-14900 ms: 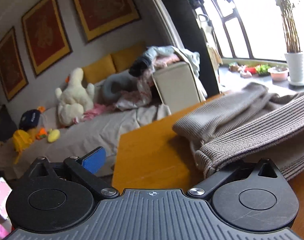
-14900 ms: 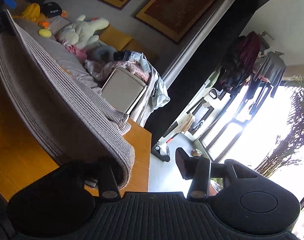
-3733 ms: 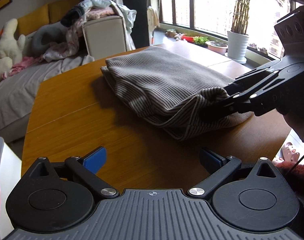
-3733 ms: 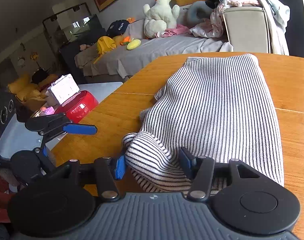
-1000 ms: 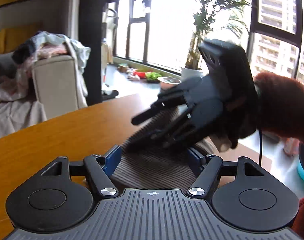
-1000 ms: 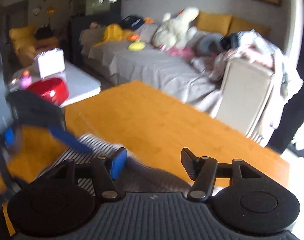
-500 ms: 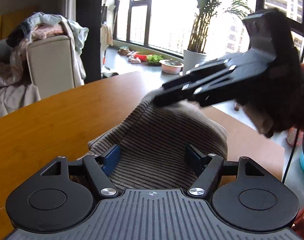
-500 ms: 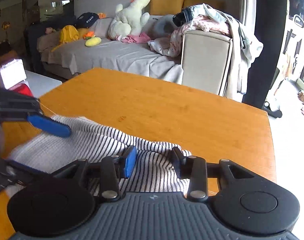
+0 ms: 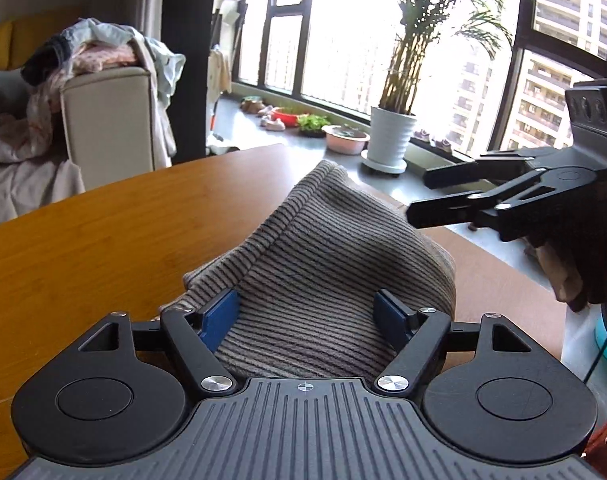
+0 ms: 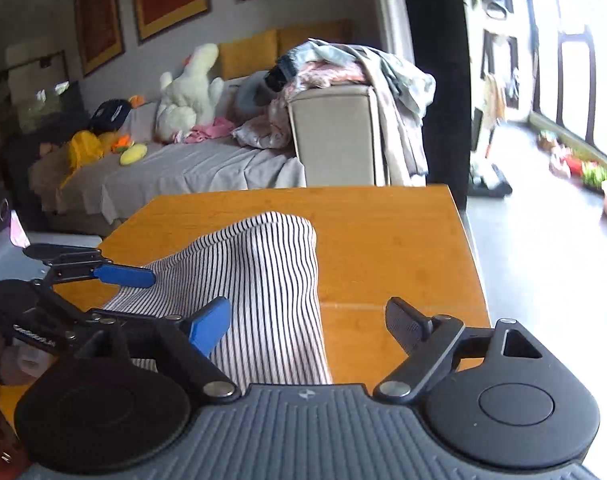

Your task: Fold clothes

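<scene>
One striped sweater between opening jaws

Light source: I see daylight pouring through the windows, at the far right in my right wrist view.
Glare: the glass blows out white; the floor by it is washed pale.
Dim zones: the sofa wall sits duller.
Shadows: a soft one lies on the striped garment and beside it on the table.
Blur: my right view is slightly smeared; the left is crisp.
Distortion: window frames and table edges bow toward the borders.
</scene>
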{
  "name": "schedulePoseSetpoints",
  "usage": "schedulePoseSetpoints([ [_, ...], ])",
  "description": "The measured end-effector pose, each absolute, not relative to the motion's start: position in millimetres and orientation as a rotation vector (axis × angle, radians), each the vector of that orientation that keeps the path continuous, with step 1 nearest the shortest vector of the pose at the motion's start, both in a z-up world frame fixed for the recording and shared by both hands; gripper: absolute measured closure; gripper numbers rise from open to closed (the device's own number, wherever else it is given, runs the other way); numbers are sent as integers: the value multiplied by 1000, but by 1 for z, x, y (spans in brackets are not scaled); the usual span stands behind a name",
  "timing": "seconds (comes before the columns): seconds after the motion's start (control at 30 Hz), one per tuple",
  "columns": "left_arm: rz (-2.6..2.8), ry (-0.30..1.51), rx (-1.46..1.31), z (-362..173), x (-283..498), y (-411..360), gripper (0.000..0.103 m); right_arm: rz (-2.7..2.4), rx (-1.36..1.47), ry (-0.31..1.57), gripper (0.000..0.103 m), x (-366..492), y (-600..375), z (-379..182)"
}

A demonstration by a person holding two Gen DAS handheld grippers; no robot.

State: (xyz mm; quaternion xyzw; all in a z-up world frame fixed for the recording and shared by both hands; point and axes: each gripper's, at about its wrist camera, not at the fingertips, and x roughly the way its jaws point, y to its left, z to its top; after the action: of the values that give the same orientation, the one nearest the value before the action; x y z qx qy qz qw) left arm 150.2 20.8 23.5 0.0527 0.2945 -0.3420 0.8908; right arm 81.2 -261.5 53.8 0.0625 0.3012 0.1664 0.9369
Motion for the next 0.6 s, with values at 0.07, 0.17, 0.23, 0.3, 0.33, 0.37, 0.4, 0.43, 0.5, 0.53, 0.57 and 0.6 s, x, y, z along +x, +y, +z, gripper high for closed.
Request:
schedulePoseSetpoints([
  [0.07, -712, 599, 110, 26, 148, 22, 22, 340, 258, 673, 15, 68, -274, 42],
  [0.17, -677, 549, 117, 39, 148, 25, 3, 348, 378, 731, 15, 58, -275, 19],
  [0.23, -631, 552, 120, 41, 158, 25, 3, 370, 438, 748, 15, 63, -266, 6],
  [0.3, -600, 598, 111, 33, 175, 26, 3, 404, 509, 771, 27, 72, -258, -5],
  [0.33, -592, 633, 107, 26, 183, 27, 4, 422, 535, 785, 33, 79, -255, -8],
  [0.37, -591, 664, 91, 19, 189, 30, 3, 440, 560, 798, 35, 86, -253, -11],
  [0.4, -597, 692, 64, 13, 194, 34, 3, 447, 559, 801, 35, 94, -252, -11],
  [0.43, -605, 716, 29, 9, 198, 39, 4, 455, 557, 803, 35, 102, -252, -11],
  [0.5, -617, 747, -44, 6, 202, 50, 8, 450, 476, 781, 35, 122, -250, -5],
  [0.53, -611, 752, -58, 5, 203, 54, 8, 448, 435, 770, 35, 131, -248, -3],
  [0.57, -606, 756, -72, 4, 203, 58, 8, 447, 372, 763, 34, 144, -245, 1],
  [0.6, -602, 760, -83, 3, 202, 61, 8, 439, 311, 749, 32, 155, -241, 6],
])
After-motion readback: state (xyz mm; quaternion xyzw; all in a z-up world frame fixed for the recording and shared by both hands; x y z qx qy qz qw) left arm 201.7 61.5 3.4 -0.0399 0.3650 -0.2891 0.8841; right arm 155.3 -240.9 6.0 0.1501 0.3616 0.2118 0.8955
